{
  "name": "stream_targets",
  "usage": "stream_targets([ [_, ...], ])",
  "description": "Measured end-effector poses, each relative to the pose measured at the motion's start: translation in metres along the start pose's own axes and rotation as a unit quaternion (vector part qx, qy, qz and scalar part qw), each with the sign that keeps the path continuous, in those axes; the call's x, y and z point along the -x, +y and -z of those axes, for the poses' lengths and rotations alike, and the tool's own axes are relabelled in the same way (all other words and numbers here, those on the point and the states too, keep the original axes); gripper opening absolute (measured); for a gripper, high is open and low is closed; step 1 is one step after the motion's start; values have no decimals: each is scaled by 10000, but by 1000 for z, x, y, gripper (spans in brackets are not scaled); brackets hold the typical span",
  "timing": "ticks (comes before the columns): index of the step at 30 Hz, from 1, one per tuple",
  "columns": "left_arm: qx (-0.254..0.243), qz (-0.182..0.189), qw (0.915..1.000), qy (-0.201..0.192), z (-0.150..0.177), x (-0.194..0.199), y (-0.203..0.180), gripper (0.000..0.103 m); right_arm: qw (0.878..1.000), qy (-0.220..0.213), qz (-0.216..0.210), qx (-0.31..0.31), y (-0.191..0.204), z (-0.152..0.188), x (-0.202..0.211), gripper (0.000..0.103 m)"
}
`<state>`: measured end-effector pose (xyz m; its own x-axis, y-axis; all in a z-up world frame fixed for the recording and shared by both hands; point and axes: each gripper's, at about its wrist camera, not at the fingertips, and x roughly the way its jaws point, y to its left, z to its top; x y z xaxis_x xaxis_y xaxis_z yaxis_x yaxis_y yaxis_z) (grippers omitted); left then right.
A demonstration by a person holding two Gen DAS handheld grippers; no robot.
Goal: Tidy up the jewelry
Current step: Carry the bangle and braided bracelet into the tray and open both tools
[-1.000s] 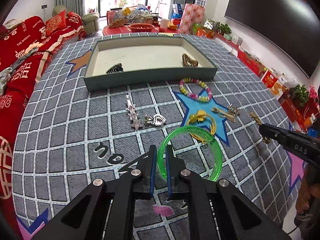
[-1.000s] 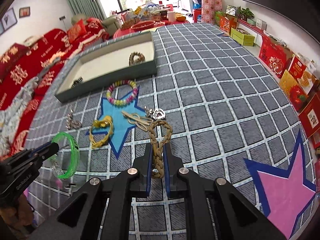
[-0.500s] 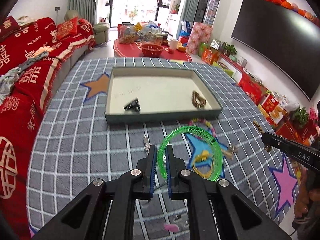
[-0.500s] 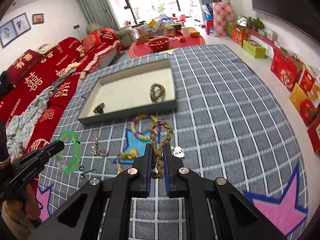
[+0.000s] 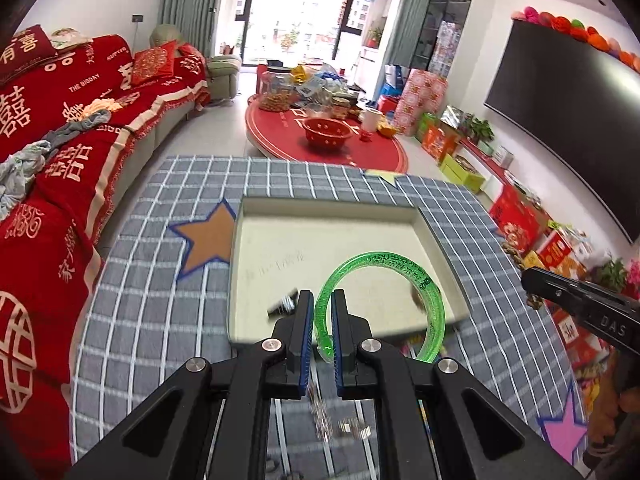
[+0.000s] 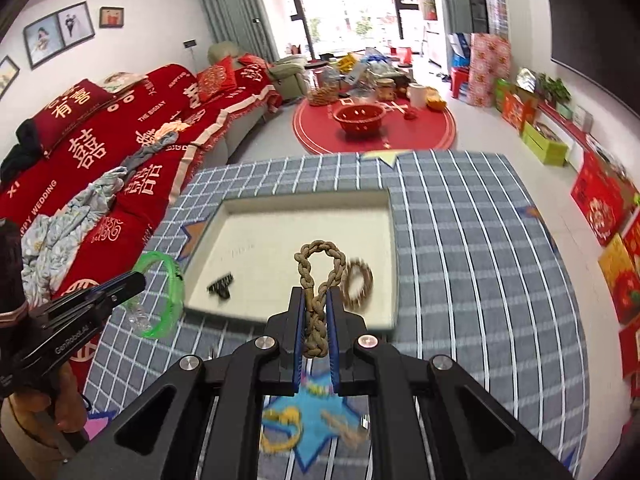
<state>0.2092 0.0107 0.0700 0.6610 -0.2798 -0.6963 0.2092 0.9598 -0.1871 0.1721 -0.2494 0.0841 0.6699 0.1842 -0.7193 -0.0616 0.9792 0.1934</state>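
My left gripper (image 5: 321, 300) is shut on a translucent green bangle (image 5: 432, 304), held in the air over the near edge of the shallow cream tray (image 5: 240, 240). My right gripper (image 6: 317, 298) is shut on a braided brown cord bracelet (image 6: 320, 256), also above the tray's (image 6: 394, 240) near rim. Inside the tray lie a black hair clip (image 6: 221, 283) and a brown beaded bracelet (image 6: 357, 280). The green bangle (image 6: 164, 300) and the left gripper (image 6: 138, 280) show at the left of the right wrist view.
Several loose pieces remain on the grey checked cloth (image 6: 480, 260) below the grippers: a yellow bracelet (image 6: 280, 428), a gold hair clip (image 6: 344, 426) on the blue star, silver pieces (image 5: 340, 424). A red sofa (image 5: 60, 160) runs along the left, a person's hand (image 6: 32, 408) holds the left tool.
Both grippers rose and moved forward with their bracelets, from over the loose jewelry to the tray's near edge. The jewelry on the cloth dropped out of sight beneath them.
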Motion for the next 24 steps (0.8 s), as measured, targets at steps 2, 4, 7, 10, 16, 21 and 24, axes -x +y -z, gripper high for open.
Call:
stream_targets([
  [2, -6, -103, 9999, -13, -11, -11, 1, 22, 10000, -4, -21, 27, 0, -14, -11, 11],
  [4, 23, -150, 9999, 13, -18, -22, 2, 22, 10000, 1, -42, 31, 0, -24, -23, 11],
  [7, -25, -263, 9996, 59, -27, -41, 2, 22, 10000, 12, -30, 24, -2, -38, -43, 11],
  [10, -109, -367, 9992, 121, -33, -63, 2, 22, 10000, 62, -41, -32, -6, -47, -63, 11],
  [16, -236, -594, 9977, 218, -45, -107, 3, 22, 9996, 250, 61, -68, -12, -57, -108, 11],
  [21, -409, -713, 9956, 449, -48, -145, 3, 22, 9985, 502, 149, -173, -20, -57, -149, 11],
  [24, -477, -788, 9939, 608, -45, -163, 3, 22, 9976, 625, 198, -243, -26, -54, -168, 11],
])
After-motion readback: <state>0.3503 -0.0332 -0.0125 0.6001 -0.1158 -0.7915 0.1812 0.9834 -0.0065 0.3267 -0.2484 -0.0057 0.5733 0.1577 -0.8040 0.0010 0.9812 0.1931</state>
